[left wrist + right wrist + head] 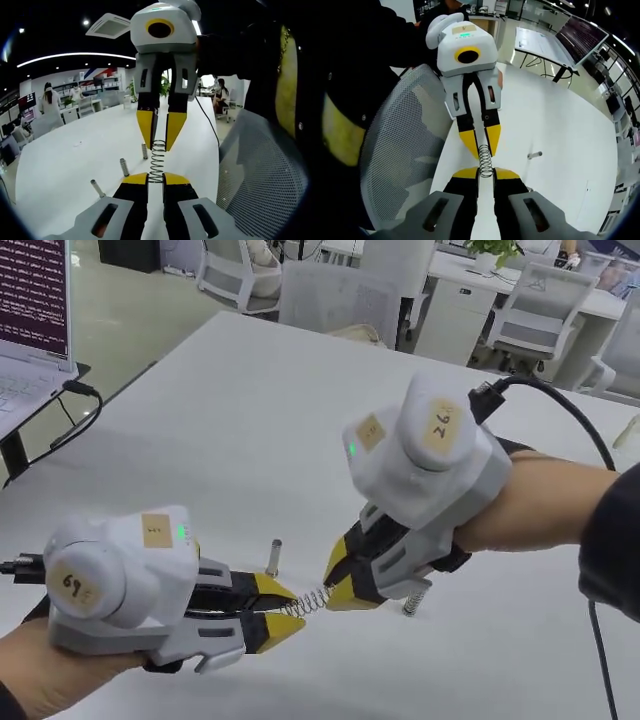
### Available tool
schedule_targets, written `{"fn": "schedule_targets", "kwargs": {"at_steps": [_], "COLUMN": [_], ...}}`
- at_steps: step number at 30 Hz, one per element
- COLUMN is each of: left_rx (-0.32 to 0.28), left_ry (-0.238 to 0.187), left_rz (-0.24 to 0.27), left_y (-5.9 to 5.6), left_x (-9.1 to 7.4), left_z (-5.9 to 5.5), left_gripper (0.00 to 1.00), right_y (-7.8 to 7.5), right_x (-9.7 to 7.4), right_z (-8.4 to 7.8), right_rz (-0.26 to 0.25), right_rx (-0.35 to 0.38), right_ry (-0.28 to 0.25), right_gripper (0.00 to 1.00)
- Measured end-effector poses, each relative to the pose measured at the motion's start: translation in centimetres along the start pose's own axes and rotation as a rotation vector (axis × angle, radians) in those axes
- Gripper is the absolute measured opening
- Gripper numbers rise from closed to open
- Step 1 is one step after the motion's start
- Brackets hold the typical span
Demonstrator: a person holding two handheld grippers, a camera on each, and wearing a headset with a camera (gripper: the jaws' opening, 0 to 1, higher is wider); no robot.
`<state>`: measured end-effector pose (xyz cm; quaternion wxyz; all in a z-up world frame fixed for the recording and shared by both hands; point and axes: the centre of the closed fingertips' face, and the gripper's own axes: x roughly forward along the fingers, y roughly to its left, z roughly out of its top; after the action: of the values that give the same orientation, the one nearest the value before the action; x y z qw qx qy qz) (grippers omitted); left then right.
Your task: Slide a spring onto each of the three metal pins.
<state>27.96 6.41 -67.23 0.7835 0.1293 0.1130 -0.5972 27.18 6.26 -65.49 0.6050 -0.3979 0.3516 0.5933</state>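
spring: thin wire coil [308,602], light and springy. It bends sideways easily, and a hard pinch would crush it or shoot it out of the jaws.
grip point: best taken at an end coil with light pressure. That leaves the other end and the hollow middle free to go over a pin.
spring position: held in the air above the white surface [250,420], stretched between the two sets of yellow jaw tips and touching nothing else.
left hand-held gripper [298,610]: jaws nearly closed, pinching one end of the spring.
right hand-held gripper [333,585]: jaws closed to about the coil's width around the other end. It looks like a real grip, so both ends are held.
pins: in the left gripper view, three stand upright in a row off to one side of the spring: near [97,188], middle [123,166], far [144,151]. None touches the spring.
pin state: near and middle look bare. The far pin looks ribbed and may already carry a spring, but it's too small to say for sure.
head view: a bare pin stands just beyond the spring, and a coiled-looking pin sits low beside the right hand-held gripper.
next, my read: one side has to let go so an open end can drop over a bare pin.
risk: the coil buckles or flicks away on release.
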Motion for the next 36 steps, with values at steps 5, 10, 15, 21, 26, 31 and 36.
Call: {"fn": "schedule_targets", "kwargs": {"at_steps": [5, 10, 15, 21, 26, 31, 36], "left_rx": [0.005, 0.009, 0.017, 0.020, 0.011, -0.006, -0.011], "left_ry": [-0.009, -0.016, -0.023, -0.022, -0.022, -0.052, -0.053], "left_rz": [-0.002, -0.004, -0.006, -0.014, -0.019, -0.020, -0.021], "left_y": [0.0, -0.1, -0.1, -0.3, -0.3, -0.2, -0.1], "left_x": [0.0, 0.0, -0.1, -0.1, -0.1, -0.3, -0.2], "left_z": [0.2, 0.4, 0.5, 0.5, 0.3, 0.7, 0.7], "left_gripper": [0.03, 0.03, 0.03, 0.02, 0.02, 0.02, 0.02], "right_y": [0.0, 0.0, 0.1, 0.4, 0.4, 0.4, 0.4], "right_x": [-0.4, -0.5, -0.6, -0.4, -0.1, 0.2, 0.2], "right_z": [0.7, 1.3, 1.7, 1.7, 1.5, 1.6, 1.6], "right_rz": [-0.003, -0.001, 0.005, 0.029, 0.041, 0.057, 0.056], "right_rx": [-0.006, -0.009, -0.007, 0.009, 0.026, 0.042, 0.046], "right_ry": [-0.018, -0.031, -0.047, -0.055, -0.061, -0.077, -0.082], "right_gripper": [0.08, 0.08, 0.08, 0.08, 0.08, 0.09, 0.09]}}
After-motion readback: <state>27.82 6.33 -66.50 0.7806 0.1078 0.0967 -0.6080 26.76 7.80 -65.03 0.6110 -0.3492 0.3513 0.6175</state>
